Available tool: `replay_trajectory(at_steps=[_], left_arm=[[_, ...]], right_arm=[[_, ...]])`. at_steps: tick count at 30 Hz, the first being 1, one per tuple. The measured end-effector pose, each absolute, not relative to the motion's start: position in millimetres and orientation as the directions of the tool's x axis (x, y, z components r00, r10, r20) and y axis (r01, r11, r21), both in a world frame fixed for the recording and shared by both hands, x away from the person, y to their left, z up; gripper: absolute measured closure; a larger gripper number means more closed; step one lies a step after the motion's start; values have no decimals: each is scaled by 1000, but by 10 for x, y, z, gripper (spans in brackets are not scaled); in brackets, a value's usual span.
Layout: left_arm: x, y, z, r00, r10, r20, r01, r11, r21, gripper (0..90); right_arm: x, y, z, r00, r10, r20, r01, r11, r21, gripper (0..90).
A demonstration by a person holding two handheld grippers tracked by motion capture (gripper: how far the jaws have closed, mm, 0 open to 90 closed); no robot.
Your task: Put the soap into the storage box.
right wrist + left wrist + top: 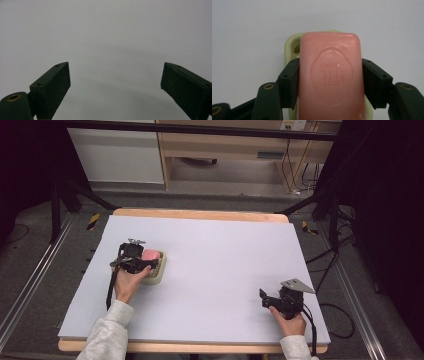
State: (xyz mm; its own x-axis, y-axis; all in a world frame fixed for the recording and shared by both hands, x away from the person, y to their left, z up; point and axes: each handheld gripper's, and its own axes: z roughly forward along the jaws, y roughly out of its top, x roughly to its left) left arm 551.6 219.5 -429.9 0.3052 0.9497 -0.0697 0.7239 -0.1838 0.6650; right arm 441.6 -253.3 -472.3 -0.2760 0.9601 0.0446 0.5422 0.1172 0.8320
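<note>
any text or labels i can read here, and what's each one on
Pink soap bar, left gripper view: embossed oval stamp, upside down. The line of Latin letters is too faint to spell out.
Same stamp: larger characters beneath, too soft to read.
Cream soap dish, both grippers, table: no text visible.
High view: a label on the far furniture, too small to read.

This was a lab recording bay: black curtains point(385, 195), a metal frame point(200, 130), loose floor cables point(325, 265), and a pale-covered table point(210, 270).

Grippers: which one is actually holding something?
The left gripper. Its jaws are closed on the long sides of the pink soap bar, over the pale dish. The right gripper is open, with bare table between its jaws.
</note>
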Motion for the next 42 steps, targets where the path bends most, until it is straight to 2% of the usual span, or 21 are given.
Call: replay_trajectory(at_steps=[33,42], left_arm=[[5520,2122,-4473,297,954,-30,729,-207,652,370],[5512,2144,-4495,298,954,-41,731,-200,652,366]], right_arm=[[4415,-2524,-4724,-276,961,39,541,122,832,92],[4418,-2522,-4726,-276,960,38,543,123,831,92]])
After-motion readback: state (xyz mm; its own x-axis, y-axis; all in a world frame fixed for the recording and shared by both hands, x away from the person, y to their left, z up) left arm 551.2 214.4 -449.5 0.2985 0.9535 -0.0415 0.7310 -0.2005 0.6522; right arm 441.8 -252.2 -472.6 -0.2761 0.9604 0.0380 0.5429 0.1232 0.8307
